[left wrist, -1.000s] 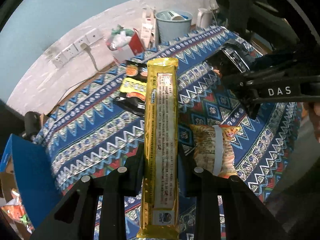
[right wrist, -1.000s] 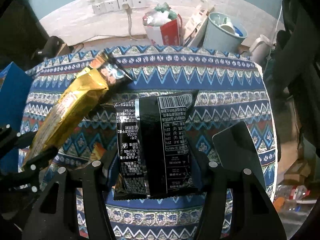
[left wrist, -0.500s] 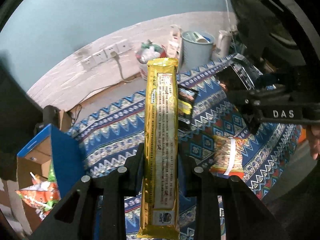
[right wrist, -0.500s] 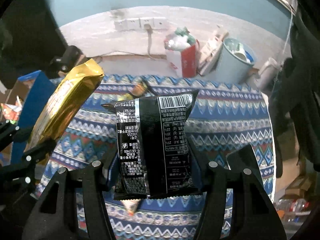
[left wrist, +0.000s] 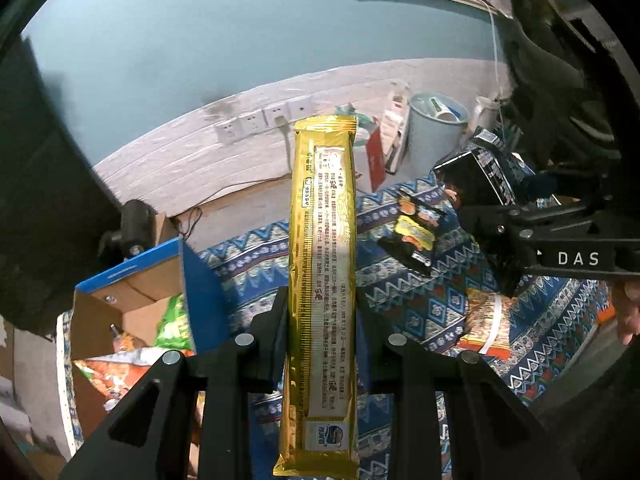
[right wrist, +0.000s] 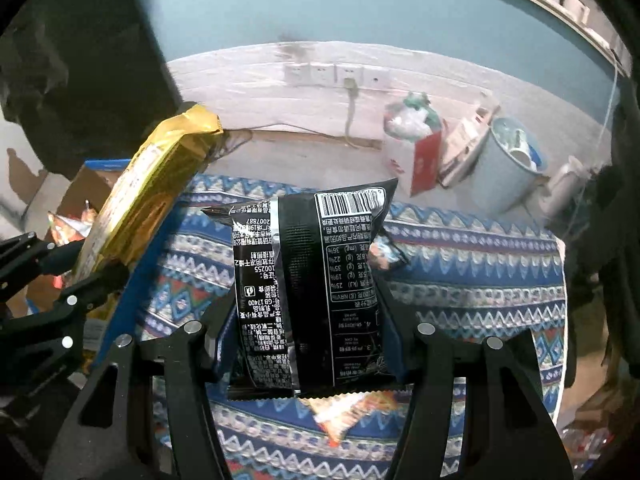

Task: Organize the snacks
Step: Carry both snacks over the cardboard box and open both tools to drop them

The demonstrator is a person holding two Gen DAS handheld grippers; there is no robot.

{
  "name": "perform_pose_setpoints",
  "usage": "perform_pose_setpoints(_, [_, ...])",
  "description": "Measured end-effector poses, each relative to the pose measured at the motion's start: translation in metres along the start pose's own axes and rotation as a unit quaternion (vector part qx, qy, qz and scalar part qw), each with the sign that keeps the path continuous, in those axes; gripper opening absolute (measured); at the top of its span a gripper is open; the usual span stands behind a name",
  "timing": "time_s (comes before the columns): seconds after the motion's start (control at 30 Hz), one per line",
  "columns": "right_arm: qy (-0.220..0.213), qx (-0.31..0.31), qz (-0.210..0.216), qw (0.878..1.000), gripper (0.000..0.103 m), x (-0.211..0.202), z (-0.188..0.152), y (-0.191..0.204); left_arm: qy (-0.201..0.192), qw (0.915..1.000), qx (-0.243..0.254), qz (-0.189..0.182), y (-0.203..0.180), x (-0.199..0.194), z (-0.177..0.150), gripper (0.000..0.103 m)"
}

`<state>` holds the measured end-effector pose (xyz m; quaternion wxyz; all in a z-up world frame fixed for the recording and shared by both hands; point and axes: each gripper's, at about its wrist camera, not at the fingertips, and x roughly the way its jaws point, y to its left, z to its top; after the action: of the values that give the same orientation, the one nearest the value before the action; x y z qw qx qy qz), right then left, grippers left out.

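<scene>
My left gripper (left wrist: 322,312) is shut on a long gold snack packet (left wrist: 322,264), held lengthwise and raised above the patterned tablecloth (left wrist: 420,308). In the right wrist view the same gold packet (right wrist: 136,208) shows at the left. The right gripper (right wrist: 306,308) is shut on a black snack bag (right wrist: 308,280), barcode side up, also lifted off the table; that black bag (left wrist: 480,176) shows in the left wrist view at the right. A small black and yellow packet (left wrist: 414,236) and an orange bag (left wrist: 486,320) lie on the cloth. An open blue cardboard box (left wrist: 132,304) with snack bags inside stands at the left.
Behind the table on the floor stand a pale bin (right wrist: 506,168), a red and white bag (right wrist: 414,152) and a white kettle (left wrist: 484,108). Wall sockets (right wrist: 336,74) with a plugged cable run along the white wall. Another orange packet (right wrist: 344,412) lies under the black bag.
Both grippers have risen and swung left with their packets. The blue box with snacks has come into view at the left, and more of the wall shows.
</scene>
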<state>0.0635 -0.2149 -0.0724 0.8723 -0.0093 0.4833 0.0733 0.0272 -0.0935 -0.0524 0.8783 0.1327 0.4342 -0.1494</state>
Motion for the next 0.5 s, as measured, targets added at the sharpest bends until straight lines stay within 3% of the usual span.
perform_pose_setpoints(0.5, [0.0,-0.054,0.034,0.998,0.058,0.02,0.033,0.084,-0.003,0.9957,-0.09,0.022,0.092,-0.02,-0.024,0.029])
